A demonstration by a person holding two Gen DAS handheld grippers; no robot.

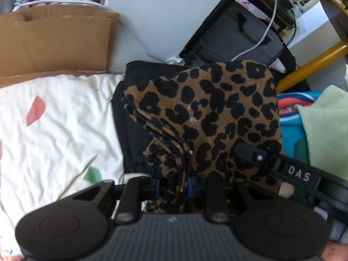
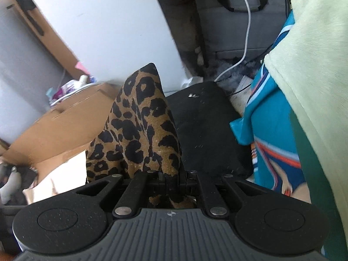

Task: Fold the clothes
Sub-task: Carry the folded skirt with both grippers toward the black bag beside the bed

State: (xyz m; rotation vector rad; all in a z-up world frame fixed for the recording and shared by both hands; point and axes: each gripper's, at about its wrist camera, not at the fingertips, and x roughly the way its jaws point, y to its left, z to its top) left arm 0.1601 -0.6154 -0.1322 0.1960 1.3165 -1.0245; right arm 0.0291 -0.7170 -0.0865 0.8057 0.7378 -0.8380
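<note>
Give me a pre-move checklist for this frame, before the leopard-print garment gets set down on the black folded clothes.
1. Left hand-held gripper closed on the leopard-print garment: ok, several folded layers sit between its fingers.
2. Right hand-held gripper closed on the same garment: ok.
3. Garment folded into a bundle: ok, stacked edges show in the left wrist view.
4. Black folded clothes lie under the garment: ok.
5. Garment edges square with the black stack: cannot tell.
6. Green blanket apart from the black stack: cannot tell, it hangs close beside it.
</note>
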